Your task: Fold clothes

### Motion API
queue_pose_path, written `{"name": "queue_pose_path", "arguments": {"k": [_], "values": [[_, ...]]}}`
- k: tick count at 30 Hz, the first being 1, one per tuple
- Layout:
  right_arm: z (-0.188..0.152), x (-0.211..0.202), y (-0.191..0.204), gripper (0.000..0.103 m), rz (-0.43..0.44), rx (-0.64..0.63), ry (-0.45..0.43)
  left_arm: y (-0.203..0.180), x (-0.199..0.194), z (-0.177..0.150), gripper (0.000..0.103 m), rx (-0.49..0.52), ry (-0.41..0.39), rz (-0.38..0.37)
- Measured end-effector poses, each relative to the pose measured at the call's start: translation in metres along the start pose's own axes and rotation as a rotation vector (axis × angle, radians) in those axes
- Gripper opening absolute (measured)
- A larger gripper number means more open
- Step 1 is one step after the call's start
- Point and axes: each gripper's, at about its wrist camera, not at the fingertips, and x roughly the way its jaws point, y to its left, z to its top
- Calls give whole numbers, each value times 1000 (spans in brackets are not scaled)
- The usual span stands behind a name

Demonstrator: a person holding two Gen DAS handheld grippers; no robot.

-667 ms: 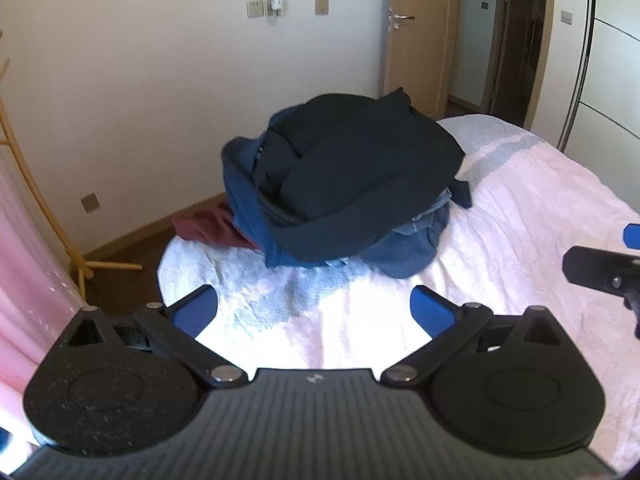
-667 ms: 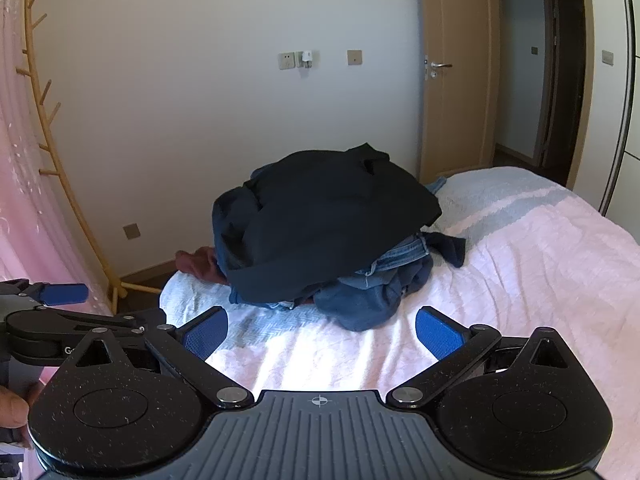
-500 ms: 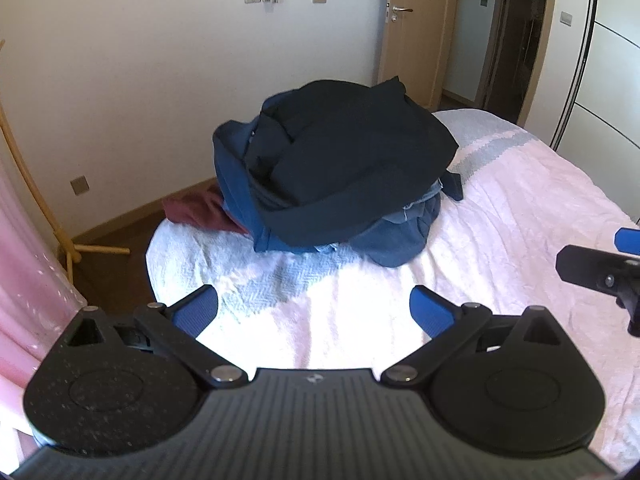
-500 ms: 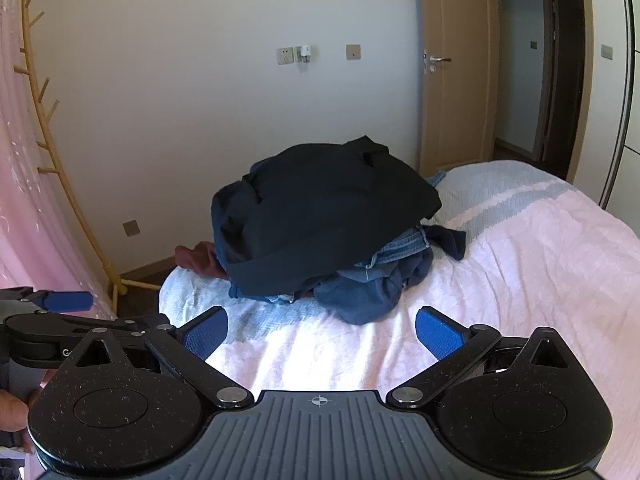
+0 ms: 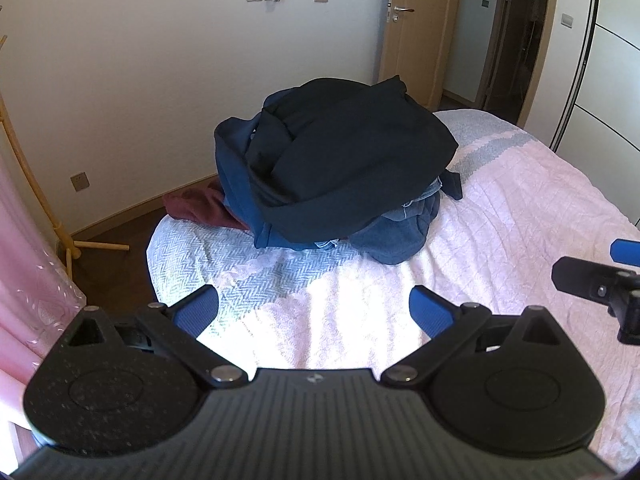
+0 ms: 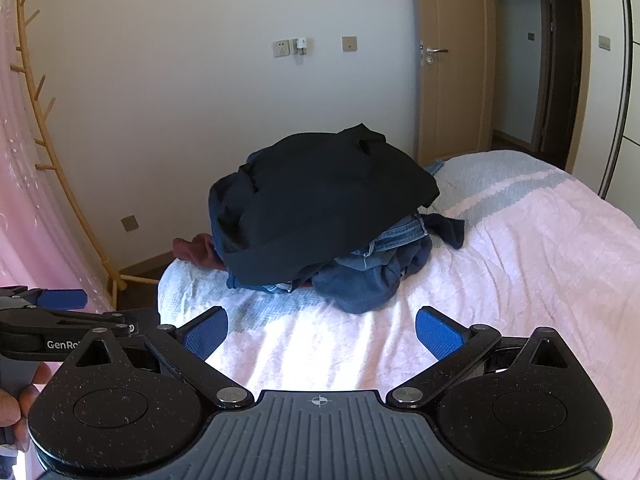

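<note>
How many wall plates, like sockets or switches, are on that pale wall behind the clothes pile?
4: a socket, a plugged-in adapter plate and a beige plate in a high row, plus one low plate near the floor. The clothes pile may hide others.

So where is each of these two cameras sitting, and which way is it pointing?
Left wrist view: sits on the left tongs, looking forward and down over the bed at the pile of clothes; its own open blue fingers show, and the right tongs at the right edge.
Right wrist view: sits on the right tongs, facing the same pile from slightly further right; the left tongs and a hand show at the left edge.
Shared: bed, pile, door.
</note>
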Motion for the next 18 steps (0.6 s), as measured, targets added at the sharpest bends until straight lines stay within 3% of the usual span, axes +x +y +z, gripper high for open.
{"name": "queue_pose_path", "arguments": {"k": [18], "values": [[7, 0, -2, 102, -2, 23, 27, 15, 7, 16, 100, -7, 17, -12]]}}
